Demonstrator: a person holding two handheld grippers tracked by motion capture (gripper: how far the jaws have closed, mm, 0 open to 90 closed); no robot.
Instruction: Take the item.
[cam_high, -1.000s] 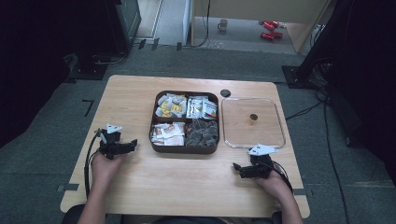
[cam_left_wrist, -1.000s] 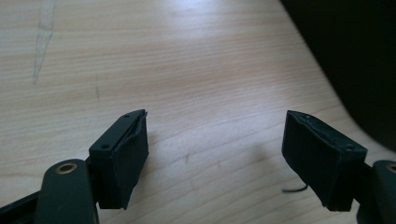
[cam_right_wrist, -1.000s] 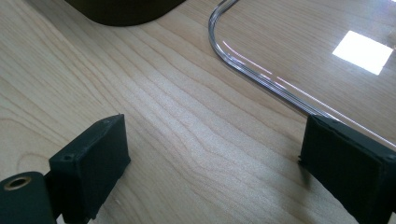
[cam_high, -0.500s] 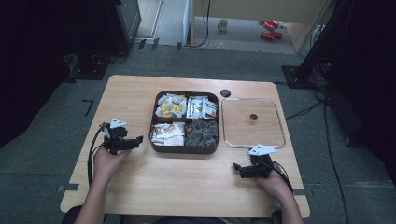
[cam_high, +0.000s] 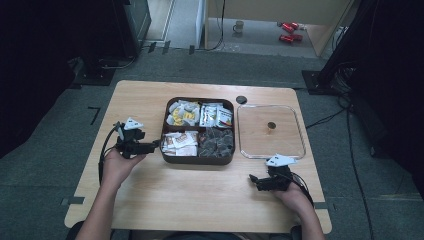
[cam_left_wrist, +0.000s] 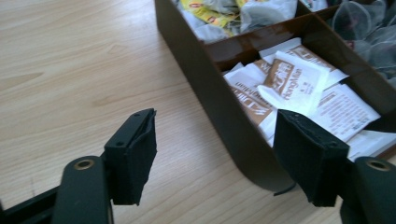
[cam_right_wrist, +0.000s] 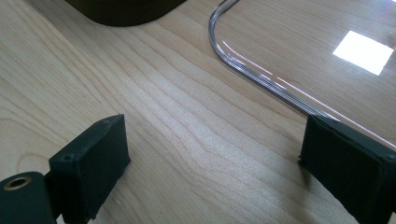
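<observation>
High view: we saw a brown four-compartment box (cam_high: 199, 159) at the table's (cam_high: 150, 200) middle and a clear lid (cam_high: 295, 150) just right of it, near the right edge. The left gripper (cam_high: 150, 146) lay at the box's left wall, the right gripper (cam_high: 256, 182) near the lid's front edge.

Left gripper view: jaws stood apart, empty, straddling the wall. Sachets (cam_left_wrist: 289, 84) filled the near compartment; we judged them light, limp and best pinched by an edge.

Right gripper view: jaws apart, empty, beside the lid's (cam_right_wrist: 261, 74) corner; it looked stiff and slippery.
</observation>
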